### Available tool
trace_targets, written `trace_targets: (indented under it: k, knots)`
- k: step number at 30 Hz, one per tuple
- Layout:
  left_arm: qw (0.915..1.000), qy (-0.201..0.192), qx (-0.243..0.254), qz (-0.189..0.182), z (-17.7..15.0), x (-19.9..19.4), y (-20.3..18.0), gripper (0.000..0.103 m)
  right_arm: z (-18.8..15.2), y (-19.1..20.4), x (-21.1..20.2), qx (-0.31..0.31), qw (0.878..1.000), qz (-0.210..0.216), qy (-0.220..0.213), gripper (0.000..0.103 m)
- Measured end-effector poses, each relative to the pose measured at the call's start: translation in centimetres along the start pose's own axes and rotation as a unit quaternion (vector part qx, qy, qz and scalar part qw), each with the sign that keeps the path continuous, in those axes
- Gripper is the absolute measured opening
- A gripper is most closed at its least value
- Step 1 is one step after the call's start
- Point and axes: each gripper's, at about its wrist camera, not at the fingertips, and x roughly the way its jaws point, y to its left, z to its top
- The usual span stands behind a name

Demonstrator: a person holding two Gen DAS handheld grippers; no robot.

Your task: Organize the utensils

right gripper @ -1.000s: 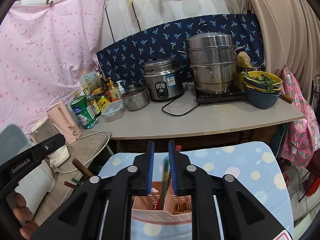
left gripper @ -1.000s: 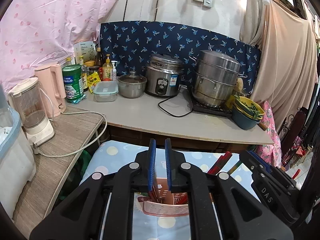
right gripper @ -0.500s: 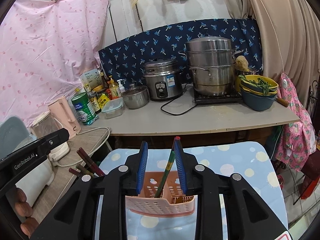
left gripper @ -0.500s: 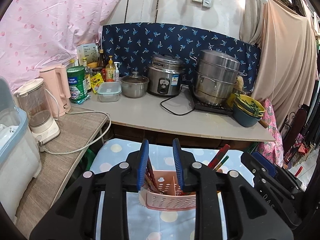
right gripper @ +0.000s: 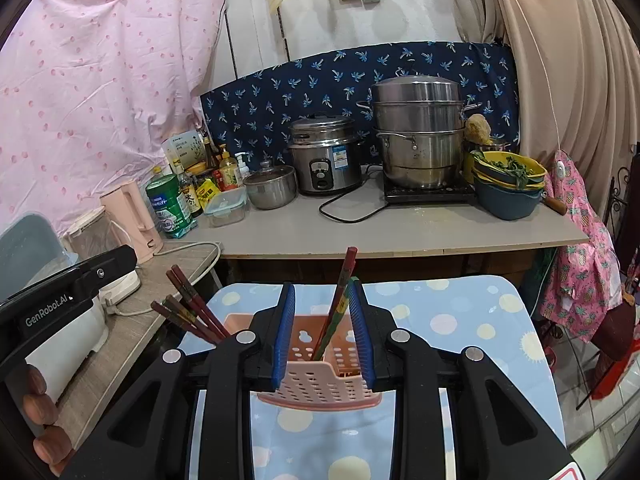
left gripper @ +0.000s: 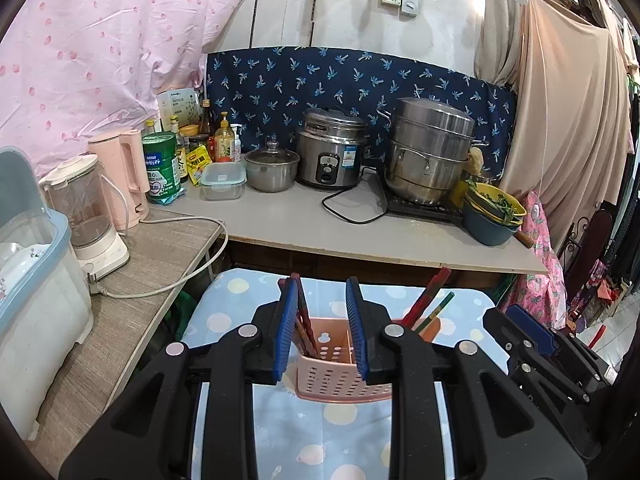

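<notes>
A pink perforated utensil basket (left gripper: pixel 340 376) (right gripper: pixel 320 380) stands on a blue dotted cloth (left gripper: pixel 320 428). My left gripper (left gripper: pixel 322 292) is open above its left compartment, where dark red chopsticks (left gripper: pixel 304 320) stand. My right gripper (right gripper: pixel 322 296) is open above the right compartment, where a red and green chopstick pair (right gripper: pixel 338 300) leans free between the fingers. In the right wrist view more chopsticks (right gripper: pixel 188 308) fan out on the left. In the left wrist view the red and green pair (left gripper: pixel 430 300) shows on the right.
A grey counter (left gripper: pixel 360 228) behind holds a rice cooker (left gripper: pixel 330 152), a steamer pot (left gripper: pixel 428 152), a small pot (left gripper: pixel 272 168), bowls (left gripper: pixel 492 216) and bottles. A wooden side table (left gripper: pixel 120 280) at the left holds a kettle, a blender and a plastic bin.
Both grippers opened and let go of their chopsticks, which now stand in the basket. Both grippers pulled back and up from the basket.
</notes>
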Motion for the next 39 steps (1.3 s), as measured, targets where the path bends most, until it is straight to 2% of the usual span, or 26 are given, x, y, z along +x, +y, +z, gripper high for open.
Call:
trace_targets:
  k: [9,13,18,21,25,27,33,39]
  knots:
    - [0.9999,0.007,0.004,0.011,-2.4,-1.3,0.4,0.029,-2.3,0.1,-1.4,-0.011,1.000,-0.010,0.009,0.028]
    - [0.9998,0.010,0.007,0.018,-3.7,-1.7,0.8,0.029,-3.5,0.1,-2.0,-0.014,1.000,-0.014,0.013,0.034]
    - [0.9993,0.023,0.010,0.029,-5.3,-1.8,1.4,0.029,-4.9,-0.2,-2.5,-0.012,1.000,-0.018,0.021,0.036]
    - [0.9990,0.030,0.009,0.033,-6.3,-1.8,1.7,0.036,-5.8,-0.4,-2.7,-0.012,0.999,-0.021,0.025,0.039]
    - [0.9983,0.043,0.012,0.038,-7.8,-1.7,2.1,0.040,-7.0,-0.5,-2.9,-0.015,0.999,-0.026,0.033,0.042]
    - [0.9980,0.046,0.013,0.040,-8.5,-1.7,2.2,0.048,-7.7,-0.7,-3.0,-0.012,0.999,-0.026,0.036,0.044]
    - [0.9976,0.053,0.014,0.042,-10.0,-1.8,2.4,0.057,-9.0,-1.0,-3.2,-0.009,0.999,-0.028,0.046,0.047]
    - [0.9969,0.063,0.017,0.045,-11.1,-1.8,2.2,0.060,-10.2,-0.9,-3.6,-0.015,0.998,-0.033,0.050,0.053]
